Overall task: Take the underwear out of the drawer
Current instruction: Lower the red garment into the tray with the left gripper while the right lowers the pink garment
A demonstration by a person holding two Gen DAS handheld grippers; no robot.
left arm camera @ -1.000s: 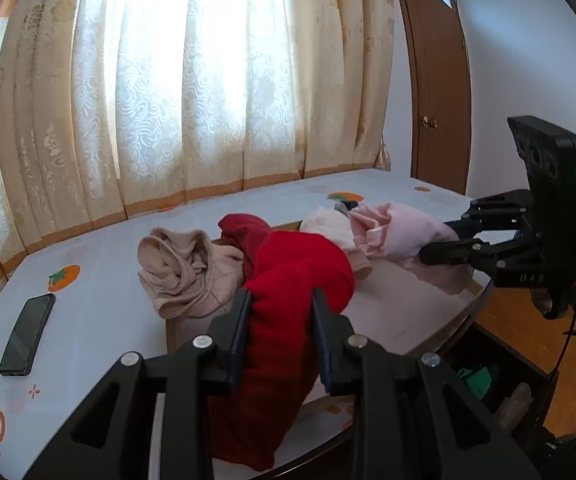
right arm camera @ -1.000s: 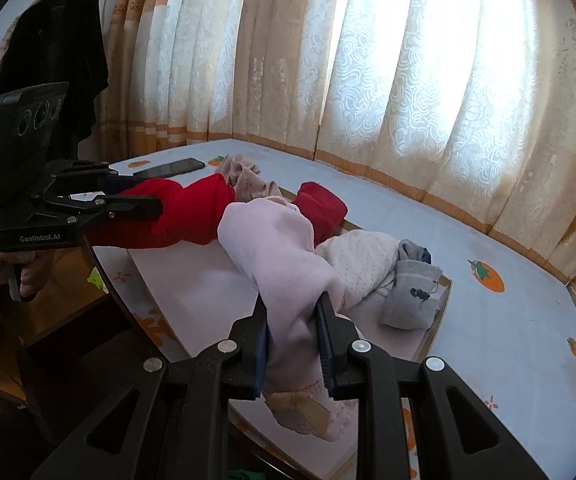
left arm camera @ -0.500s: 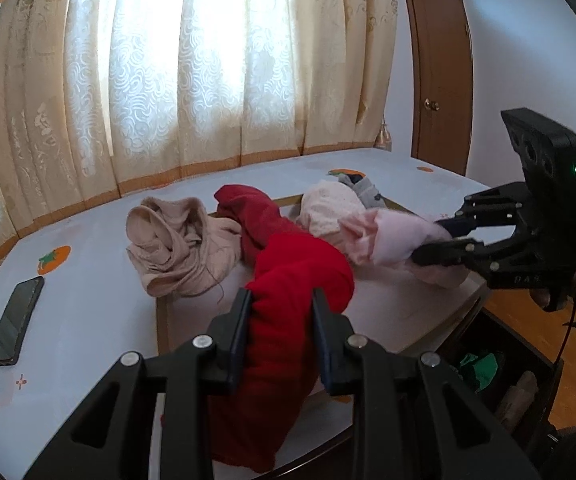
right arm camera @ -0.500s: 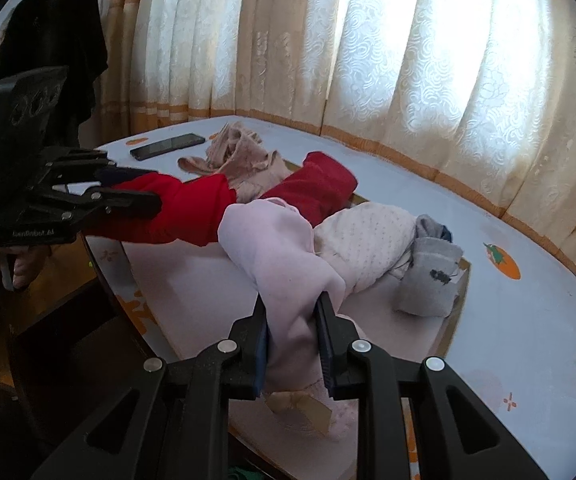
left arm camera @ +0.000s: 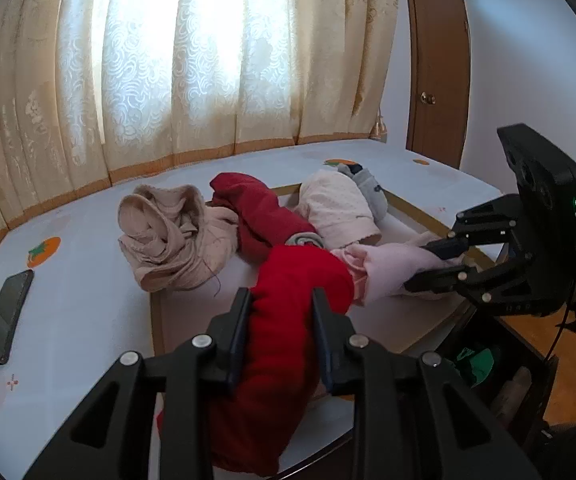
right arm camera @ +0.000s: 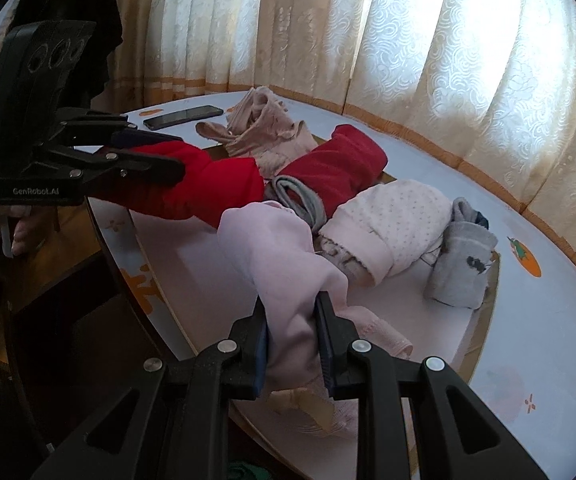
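My left gripper (left arm camera: 281, 300) is shut on a bright red garment (left arm camera: 288, 320) that hangs over the table's front edge; from the right wrist the same left gripper (right arm camera: 175, 164) shows at the left holding the red garment (right arm camera: 215, 188). My right gripper (right arm camera: 291, 308) is shut on a pale pink garment (right arm camera: 283, 256) low over the table; the left wrist view has the right gripper (left arm camera: 420, 264) at the right with the pink garment (left arm camera: 384, 268). Both pieces reach toward a pile: dark red garment (left arm camera: 259, 212), beige one (left arm camera: 167, 236), dotted pink one (right arm camera: 392, 220), grey one (right arm camera: 460, 264).
The white table (left arm camera: 87, 312) carries a framed mat (left arm camera: 159, 316) and a black phone (left arm camera: 5, 316) at the left. An open dark drawer (left arm camera: 484, 364) with green cloth sits below the table's right edge. Curtains (left arm camera: 191, 60) hang behind, a brown door (left arm camera: 436, 60) stands at the right.
The right gripper has sunk with the pink garment, which now rests low on the table close to the red one. The left gripper has barely moved.
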